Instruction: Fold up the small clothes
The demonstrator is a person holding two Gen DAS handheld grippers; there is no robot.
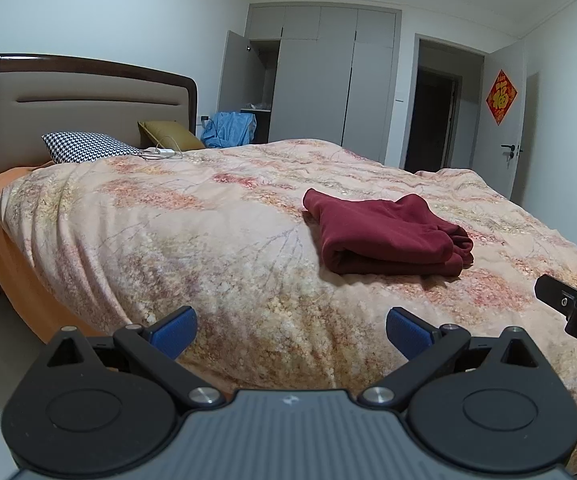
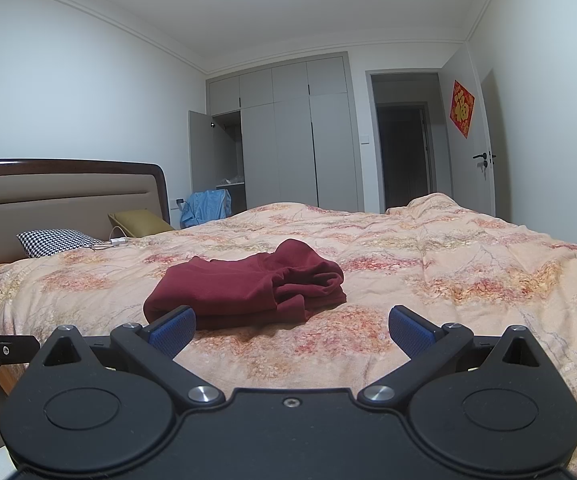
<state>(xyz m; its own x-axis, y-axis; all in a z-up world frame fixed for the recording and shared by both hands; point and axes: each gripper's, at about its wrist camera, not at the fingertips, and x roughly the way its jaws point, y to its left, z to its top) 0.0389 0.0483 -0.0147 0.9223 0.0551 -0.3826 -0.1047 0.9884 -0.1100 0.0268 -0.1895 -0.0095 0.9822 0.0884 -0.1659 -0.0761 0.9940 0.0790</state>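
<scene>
a dark red soft knit garment [image 1: 384, 234] lies on the bed's peach floral quilt [image 1: 208, 240], roughly midway along the bed and toward its near side edge, well apart from the pillows by the padded headboard [image 1: 80, 96]. it is already gathered into a compact, layered bundle: a smooth upper panel over thicker folds, with a bunched, somewhat lumpy end on the side toward the foot of the bed. judging by that shape, the folding looks mostly done; what may be left is tidying that rumpled end, or one more fold, though i cannot tell whether the sleeves are tucked neatly inside.

the left gripper [image 1: 291, 330] hangs above the near edge of the bed with its blue pads spread wide and nothing between them, the garment ahead and to its right. the right gripper [image 2: 291, 330] is also spread wide and empty, just short of the bundle, its left blue pad [image 2: 172, 328] overlapping the near fold in view; contact cannot be confirmed. no other small clothes show on the quilt.
</scene>
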